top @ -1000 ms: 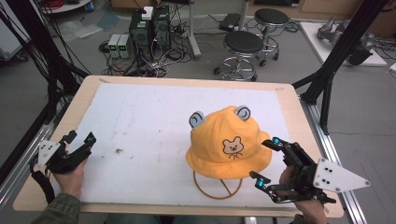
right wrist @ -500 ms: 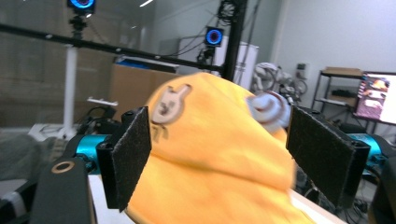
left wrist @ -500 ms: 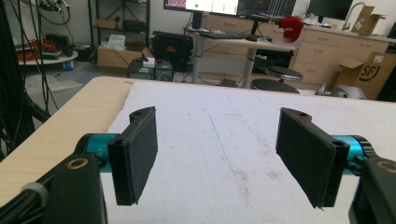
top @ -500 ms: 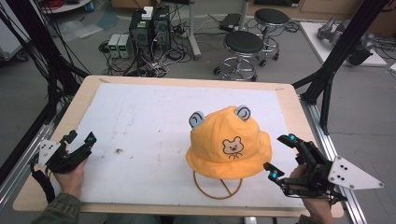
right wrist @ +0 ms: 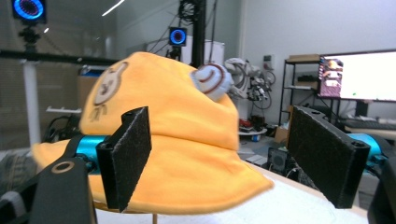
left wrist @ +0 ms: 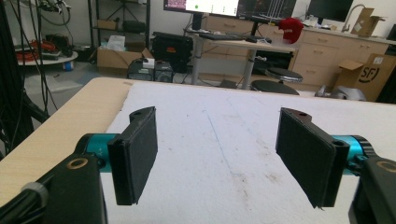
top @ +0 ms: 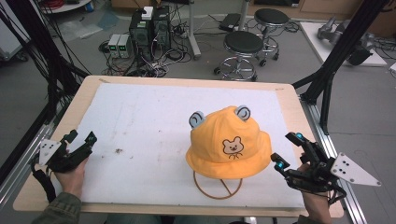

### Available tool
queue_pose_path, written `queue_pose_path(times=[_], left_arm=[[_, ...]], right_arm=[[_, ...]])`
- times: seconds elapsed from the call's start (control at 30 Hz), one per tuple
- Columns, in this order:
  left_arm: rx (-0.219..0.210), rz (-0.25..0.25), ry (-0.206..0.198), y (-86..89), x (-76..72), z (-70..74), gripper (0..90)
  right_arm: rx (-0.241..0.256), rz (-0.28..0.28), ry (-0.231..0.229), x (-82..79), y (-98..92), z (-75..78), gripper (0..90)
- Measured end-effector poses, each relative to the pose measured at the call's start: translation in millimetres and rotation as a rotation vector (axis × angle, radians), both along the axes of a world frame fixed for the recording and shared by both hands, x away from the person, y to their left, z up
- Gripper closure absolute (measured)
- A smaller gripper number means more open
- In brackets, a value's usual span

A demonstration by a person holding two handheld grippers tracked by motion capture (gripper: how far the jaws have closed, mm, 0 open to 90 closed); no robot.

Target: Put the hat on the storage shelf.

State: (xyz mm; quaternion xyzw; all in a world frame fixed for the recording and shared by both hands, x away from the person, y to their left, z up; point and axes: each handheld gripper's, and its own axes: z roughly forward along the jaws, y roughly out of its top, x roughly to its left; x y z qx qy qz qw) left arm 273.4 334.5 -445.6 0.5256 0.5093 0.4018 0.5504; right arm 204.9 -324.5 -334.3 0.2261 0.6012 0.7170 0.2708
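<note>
An orange bucket hat (top: 229, 144) with two grey ears and a bear face sits right of centre on the white mat (top: 140, 130) covering the wooden tabletop (top: 79, 100), its orange chin cord (top: 217, 186) looped on the mat in front of the brim. The right gripper (top: 288, 150) lies just beside the brim's right edge, jaws wide and holding nothing — the right gripper view has the hat (right wrist: 177, 140) close ahead. The left gripper (top: 80, 138) rests near the mat's left edge, well apart, jaws wide over bare mat (left wrist: 215, 154). Beyond the tabletop stand two black stools (top: 243, 44) and computer towers (top: 149, 25) among cables.
</note>
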Motion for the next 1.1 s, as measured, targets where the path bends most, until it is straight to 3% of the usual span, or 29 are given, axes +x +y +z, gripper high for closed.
queue_pose_path(times=[0.4,0.67,0.87,1.1], left_arm=[[-0.009,-0.002,-0.001,0.5,0.3,0.1,29.7],[-0.012,-0.002,0.002,1.2,0.4,0.0,29.7],[-0.016,-0.002,0.001,1.6,-0.3,0.4,29.7],[-0.017,-0.002,0.000,2.0,-0.2,0.4,29.7]], right_arm=[[0.044,-0.150,0.058,11.6,-6.9,-18.8,21.5],[0.035,-0.239,0.141,24.6,-10.3,-41.4,20.8],[-0.012,-0.327,0.180,33.6,-6.4,-58.0,20.9],[-0.072,-0.414,0.202,39.1,3.7,-65.9,20.9]])
